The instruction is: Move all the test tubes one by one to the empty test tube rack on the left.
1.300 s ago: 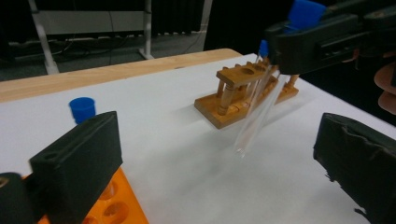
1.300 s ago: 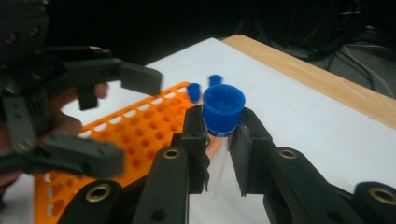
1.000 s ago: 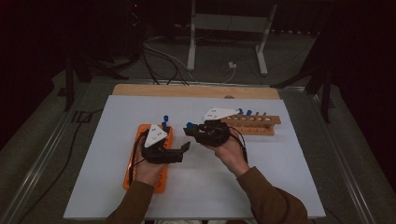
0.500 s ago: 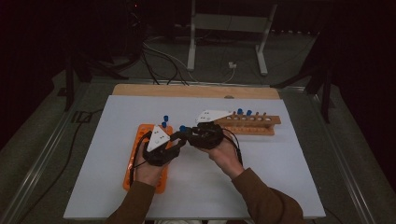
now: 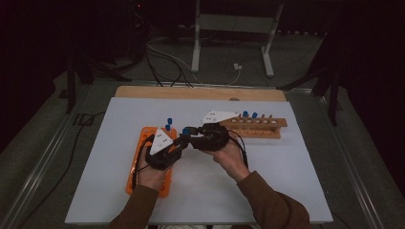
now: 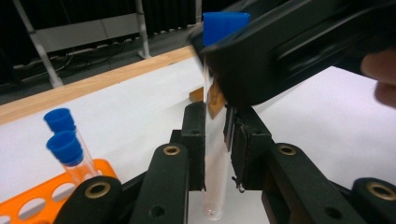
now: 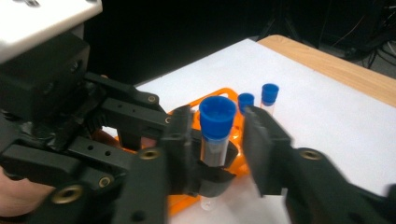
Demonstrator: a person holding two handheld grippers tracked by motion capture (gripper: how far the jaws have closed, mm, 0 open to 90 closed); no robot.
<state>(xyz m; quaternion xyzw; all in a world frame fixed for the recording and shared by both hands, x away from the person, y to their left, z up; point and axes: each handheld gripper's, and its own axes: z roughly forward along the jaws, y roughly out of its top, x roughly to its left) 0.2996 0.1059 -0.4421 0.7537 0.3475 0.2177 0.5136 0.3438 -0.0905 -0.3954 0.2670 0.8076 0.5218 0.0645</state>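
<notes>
White tabletop (image 5: 267,162), wooden far edge (image 5: 200,93); dark room, cables on floor (image 5: 167,57).

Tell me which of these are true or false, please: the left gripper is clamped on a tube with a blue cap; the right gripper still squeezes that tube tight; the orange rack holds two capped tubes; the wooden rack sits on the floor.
1. The left gripper is clamped on a clear tube with a blue cap. True.
2. The right gripper squeezes that tube tight. False: its jaws have just been opening and stand apart around the cap.
3. The orange rack holds two capped tubes. True.
4. The wooden rack sits on the floor. False: it stands on the white table.
</notes>
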